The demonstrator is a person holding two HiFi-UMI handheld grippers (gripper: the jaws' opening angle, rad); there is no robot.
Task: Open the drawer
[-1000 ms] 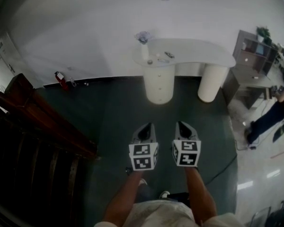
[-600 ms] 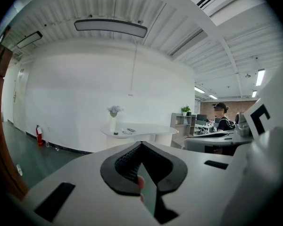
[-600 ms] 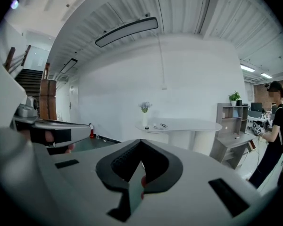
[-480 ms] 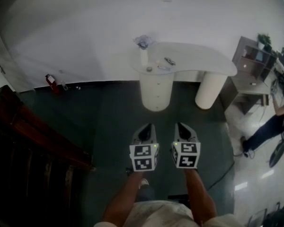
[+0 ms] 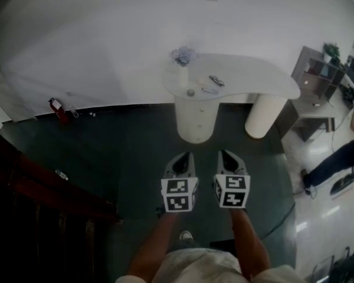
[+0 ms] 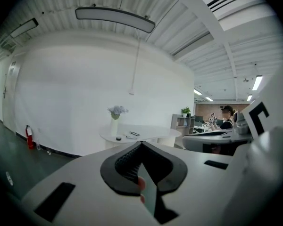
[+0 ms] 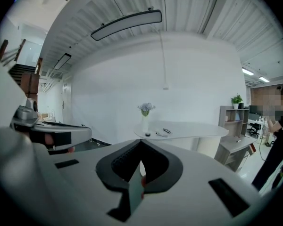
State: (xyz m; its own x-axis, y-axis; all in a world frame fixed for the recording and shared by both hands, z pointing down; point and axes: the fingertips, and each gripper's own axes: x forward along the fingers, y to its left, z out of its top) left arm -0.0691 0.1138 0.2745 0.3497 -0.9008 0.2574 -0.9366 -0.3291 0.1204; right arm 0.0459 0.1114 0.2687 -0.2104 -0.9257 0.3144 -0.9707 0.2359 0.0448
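Dark green floor [image 5: 135,149] runs ahead of me to a white wall [image 5: 106,40]. My left tongs [image 5: 185,156] and right tongs [image 5: 225,154] are side by side in front of my body. Each has its jaws pressed together on nothing (each gripper view shows the dark pads meeting at the tip with no object between them).

Beyond them, well apart across bare floor, a white tabletop [image 5: 253,78] stands on two round pedestals. The left pedestal [image 5: 194,131] seems to have stacked fronts with small knobs, though they are too small to confirm. I take the drawer [image 5: 198,114] to be there, roughly in line with the gap between my tongs. A vase [image 5: 182,66] of flowers and a few small items sit on the tabletop above it.

Farther out are a fire extinguisher [image 5: 56,106] by the wall at left, a wooden staircase [image 5: 41,187] nearer me, and a person [image 5: 336,161] by a shelf unit [image 5: 318,69] at right.

As I judge it, the task is not yet begun: the fronts look flush and nothing is touched. Still to do: close the distance, part one pair of tongs, take a knob, and pull.
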